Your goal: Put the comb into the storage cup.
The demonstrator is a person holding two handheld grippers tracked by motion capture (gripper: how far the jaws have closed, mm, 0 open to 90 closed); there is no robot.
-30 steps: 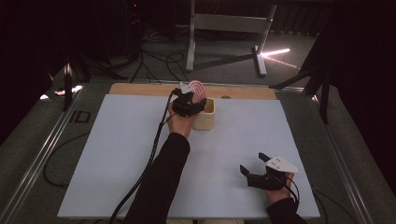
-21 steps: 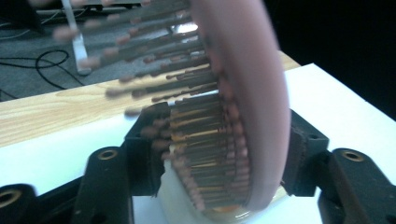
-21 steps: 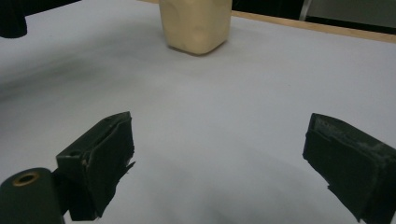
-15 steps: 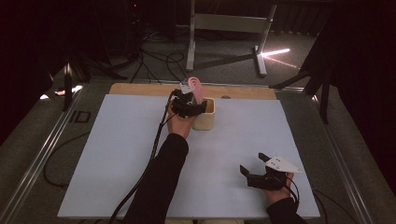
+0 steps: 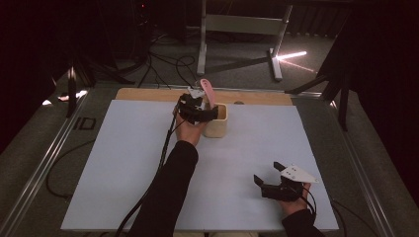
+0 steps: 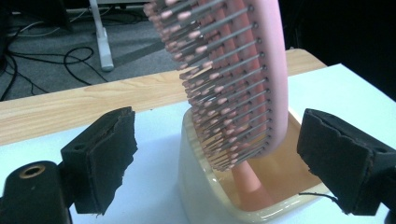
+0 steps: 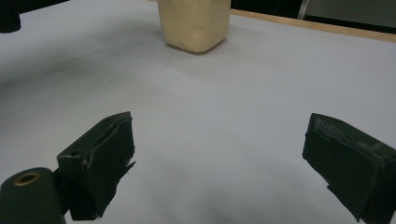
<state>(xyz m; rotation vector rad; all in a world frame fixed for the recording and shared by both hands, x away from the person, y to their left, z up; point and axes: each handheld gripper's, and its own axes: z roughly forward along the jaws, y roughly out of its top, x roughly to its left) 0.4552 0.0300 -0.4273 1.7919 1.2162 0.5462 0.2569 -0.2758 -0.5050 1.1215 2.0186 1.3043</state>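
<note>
A pink hairbrush (image 5: 208,91) (image 6: 243,79) stands handle-down in a cream cup (image 5: 218,123) (image 6: 198,186) at the far middle of the white table cover, its bristled head leaning out above the rim. My left gripper (image 5: 201,102) (image 6: 219,149) sits at the cup, and its jaws have just been opening. They now stand wide on either side of the brush head, with the pads clear of it. My right gripper (image 5: 267,173) (image 7: 224,154) rests open near the front right of the cover with nothing between its fingers. The cup (image 7: 194,23) stands far ahead of it.
The white cover (image 5: 123,163) lies on a wooden board whose strip (image 5: 148,95) shows along the far edge. Metal rails run down the table's left (image 5: 44,163) and right sides. A metal stand (image 5: 237,29) and cables sit on the floor beyond.
The left jaws have spread apart and let go of the hairbrush, which now leans in the cup by itself. Neither hand has shifted.
</note>
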